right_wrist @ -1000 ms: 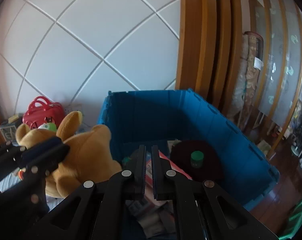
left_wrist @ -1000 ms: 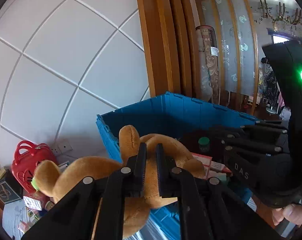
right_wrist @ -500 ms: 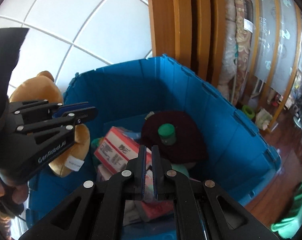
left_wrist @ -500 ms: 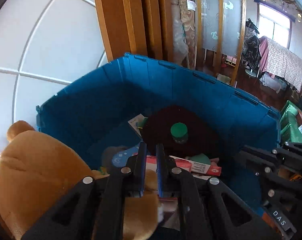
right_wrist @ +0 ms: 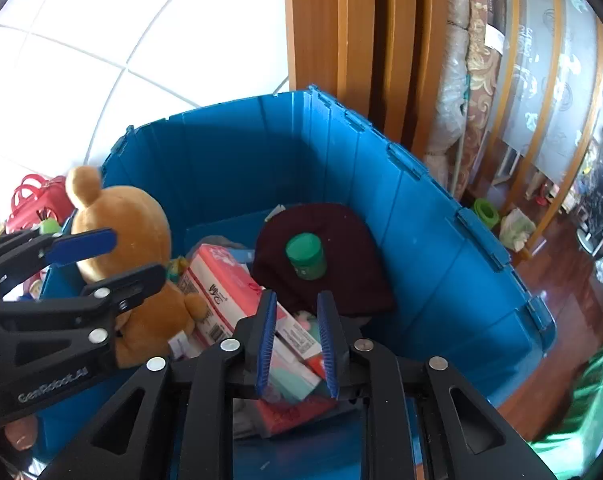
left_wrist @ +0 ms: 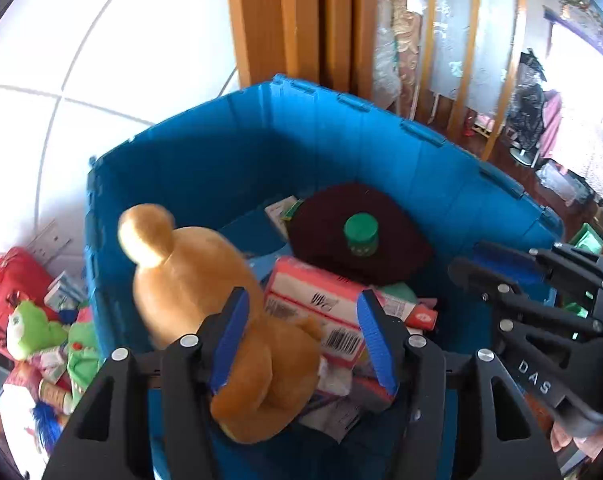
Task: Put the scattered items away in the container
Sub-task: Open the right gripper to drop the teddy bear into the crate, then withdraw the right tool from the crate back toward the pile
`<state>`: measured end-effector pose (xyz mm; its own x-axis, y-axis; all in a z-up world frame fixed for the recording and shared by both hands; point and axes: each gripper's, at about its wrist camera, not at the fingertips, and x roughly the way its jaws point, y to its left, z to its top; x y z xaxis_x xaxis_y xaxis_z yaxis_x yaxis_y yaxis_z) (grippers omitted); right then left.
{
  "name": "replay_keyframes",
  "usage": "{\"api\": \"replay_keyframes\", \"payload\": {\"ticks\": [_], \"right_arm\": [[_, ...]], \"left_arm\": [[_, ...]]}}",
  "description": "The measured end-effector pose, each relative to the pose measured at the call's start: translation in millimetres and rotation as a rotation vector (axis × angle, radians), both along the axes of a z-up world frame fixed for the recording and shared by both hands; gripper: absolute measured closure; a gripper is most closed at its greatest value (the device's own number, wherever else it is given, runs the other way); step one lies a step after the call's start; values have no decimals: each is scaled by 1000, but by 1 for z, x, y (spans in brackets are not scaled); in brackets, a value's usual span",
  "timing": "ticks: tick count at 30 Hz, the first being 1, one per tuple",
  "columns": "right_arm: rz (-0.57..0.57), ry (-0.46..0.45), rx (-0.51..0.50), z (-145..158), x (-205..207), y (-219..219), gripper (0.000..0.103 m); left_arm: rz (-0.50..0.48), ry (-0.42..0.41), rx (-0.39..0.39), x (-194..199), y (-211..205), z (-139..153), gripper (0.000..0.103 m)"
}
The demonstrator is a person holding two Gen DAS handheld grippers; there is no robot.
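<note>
Bear [left_wrist: 205, 300] is inside the blue bin [left_wrist: 381, 148], leaning at its left wall beside the pink box [left_wrist: 317, 304]. Your left tool [left_wrist: 301, 336] is opening around its body, pads not pressing. Your right tool [right_wrist: 295, 344] is opening too, nothing pinched. I judge the bear soft and light; take its body, not the ear.

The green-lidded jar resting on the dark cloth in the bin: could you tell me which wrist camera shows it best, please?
The right wrist view: the green-lidded jar sits nearer the frame's centre, with lid and labelled side visible and nothing covering it. In the left wrist view the same jar is also unobstructed on the dark cloth, but appears slightly smaller.
</note>
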<state>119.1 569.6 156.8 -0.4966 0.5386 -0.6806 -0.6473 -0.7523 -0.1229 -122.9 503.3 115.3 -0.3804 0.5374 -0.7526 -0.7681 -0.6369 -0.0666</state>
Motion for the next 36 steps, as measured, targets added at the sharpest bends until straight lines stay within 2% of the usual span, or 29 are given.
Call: {"api": "replay_keyframes", "payload": {"ticks": [1,3,7,11,25,36], "right_arm": [[0,-12,-5,-1,-1,0,65],[6,-37,-6,-2,-4,-2,29],[22,-73,11,-3,-5,-9,18],[15,-76,26,3,0,-11,1],[46,-135,59,9,20,-26,1],[86,-105,92,13,43,-43,1]], "left_arm": [[14,-3,-7,1,-4,0,48],[32,0,-13,5,-12,0,47],[54,3,-14,14,-26,2,46],[69,20,-9,23,-36,4,44],[94,14,0,59,-58,7,42],[186,43,64,89,-89,10,42]]}}
